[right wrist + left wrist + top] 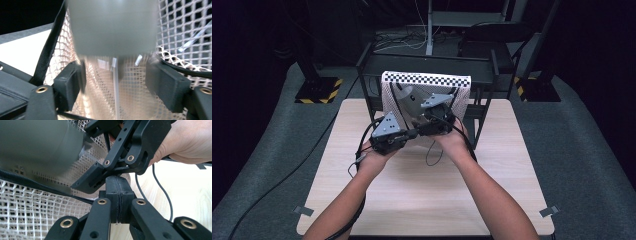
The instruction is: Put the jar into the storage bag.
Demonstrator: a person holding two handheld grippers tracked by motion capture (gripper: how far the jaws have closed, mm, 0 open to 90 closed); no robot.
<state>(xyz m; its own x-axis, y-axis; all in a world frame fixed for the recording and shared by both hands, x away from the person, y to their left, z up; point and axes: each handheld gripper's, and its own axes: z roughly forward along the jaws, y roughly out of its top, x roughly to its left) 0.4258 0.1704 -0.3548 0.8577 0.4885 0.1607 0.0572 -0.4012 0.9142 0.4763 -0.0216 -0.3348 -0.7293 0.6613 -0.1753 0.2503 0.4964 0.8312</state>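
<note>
A white mesh bag (427,95) with a checkered top band and a black zipper (37,186) hangs on a black rack. A grey cylinder-shaped thing (408,96) sits up in the bag's mouth, blurred and close in both gripper views (112,27). My left gripper (117,181) is shut at the bag's lower edge, and the zipper edge runs into its pads. My right gripper (116,82) stands open just below the grey thing (37,145), its pads apart on either side and mesh behind them. The two grippers' tips (412,131) almost touch.
The black rack (427,62) stands at the back of the light wooden table (427,200). Thin cables trail from both grippers over the tabletop (432,155). Dark floor, stands and more cables lie beyond the rack.
</note>
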